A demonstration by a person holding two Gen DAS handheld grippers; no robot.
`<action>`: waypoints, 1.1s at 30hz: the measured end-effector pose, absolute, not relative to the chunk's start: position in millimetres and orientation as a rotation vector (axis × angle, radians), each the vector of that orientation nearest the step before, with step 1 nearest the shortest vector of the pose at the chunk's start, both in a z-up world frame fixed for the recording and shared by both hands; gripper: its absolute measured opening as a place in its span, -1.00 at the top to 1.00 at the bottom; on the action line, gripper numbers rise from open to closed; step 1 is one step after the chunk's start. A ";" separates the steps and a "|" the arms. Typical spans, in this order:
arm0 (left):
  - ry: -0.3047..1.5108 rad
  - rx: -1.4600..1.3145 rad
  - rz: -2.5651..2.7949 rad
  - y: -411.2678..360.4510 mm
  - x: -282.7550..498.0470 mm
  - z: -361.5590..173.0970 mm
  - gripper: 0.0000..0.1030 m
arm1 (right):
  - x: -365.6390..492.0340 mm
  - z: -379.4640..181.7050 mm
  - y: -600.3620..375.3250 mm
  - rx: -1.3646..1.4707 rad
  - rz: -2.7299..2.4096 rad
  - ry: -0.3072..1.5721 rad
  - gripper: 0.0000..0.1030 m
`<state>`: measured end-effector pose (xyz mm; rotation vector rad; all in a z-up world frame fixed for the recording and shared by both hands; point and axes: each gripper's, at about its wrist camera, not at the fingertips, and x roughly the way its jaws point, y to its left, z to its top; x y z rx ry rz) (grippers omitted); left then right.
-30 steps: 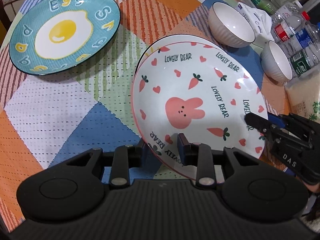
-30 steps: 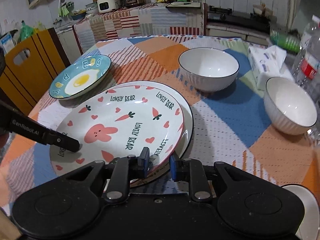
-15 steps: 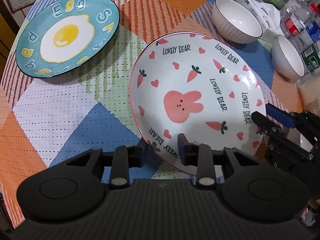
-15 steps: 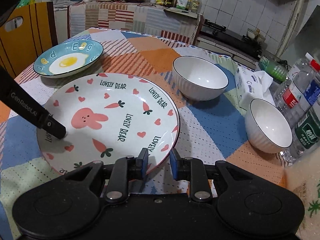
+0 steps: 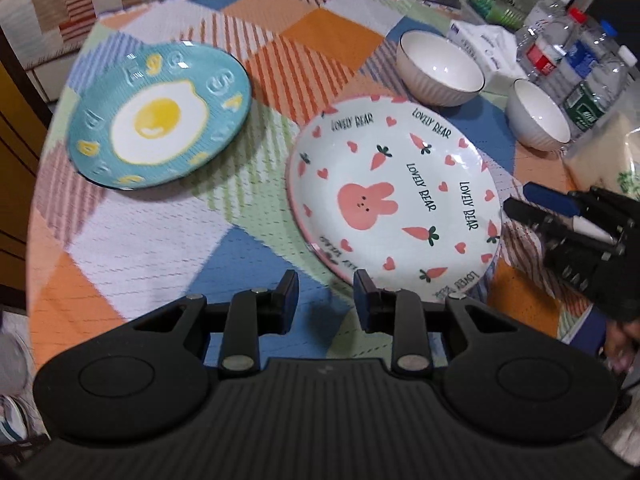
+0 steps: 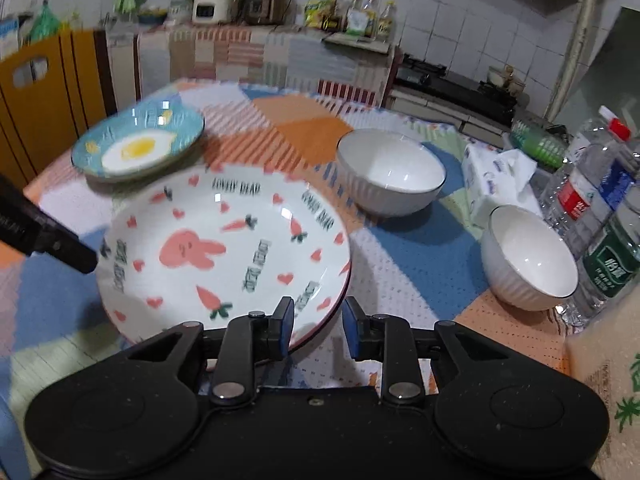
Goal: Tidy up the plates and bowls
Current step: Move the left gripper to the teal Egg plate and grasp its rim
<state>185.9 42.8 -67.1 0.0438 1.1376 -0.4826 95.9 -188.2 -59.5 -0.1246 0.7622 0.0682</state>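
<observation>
Left wrist view showed the bunny plate [image 5: 394,200] flat on the worktop [image 5: 160,240], face up, its rabbit's ears pointing right. My left hand-held gripper [image 5: 326,294] hung open at its near rim, holding nothing; my right hand-held gripper [image 6: 318,320] was open too, gripping nothing.

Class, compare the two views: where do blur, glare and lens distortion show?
Left wrist view: egg plate softly smeared, rabbit plate lettering readable, table edge bowed by the fisheye. Right wrist view: rabbit plate lettering streaked by motion blur, small glare spots in the two white bowls.
</observation>
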 end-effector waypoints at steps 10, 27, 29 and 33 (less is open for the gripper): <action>1.068 0.096 -0.534 104.9 175.3 -1.4 0.45 | 84.9 -6.4 -193.8 0.241 0.306 0.776 0.27; 0.976 0.125 -0.479 168.2 229.7 54.2 -0.69 | 167.3 59.6 -107.2 0.302 0.513 0.800 -0.38; 0.948 0.114 -0.459 168.7 240.1 47.0 -0.69 | 189.5 56.5 -93.5 0.252 0.547 0.828 -0.38; 0.918 0.099 -0.452 172.0 261.5 21.3 -0.69 | 233.2 39.0 -68.4 0.176 0.516 0.878 -0.38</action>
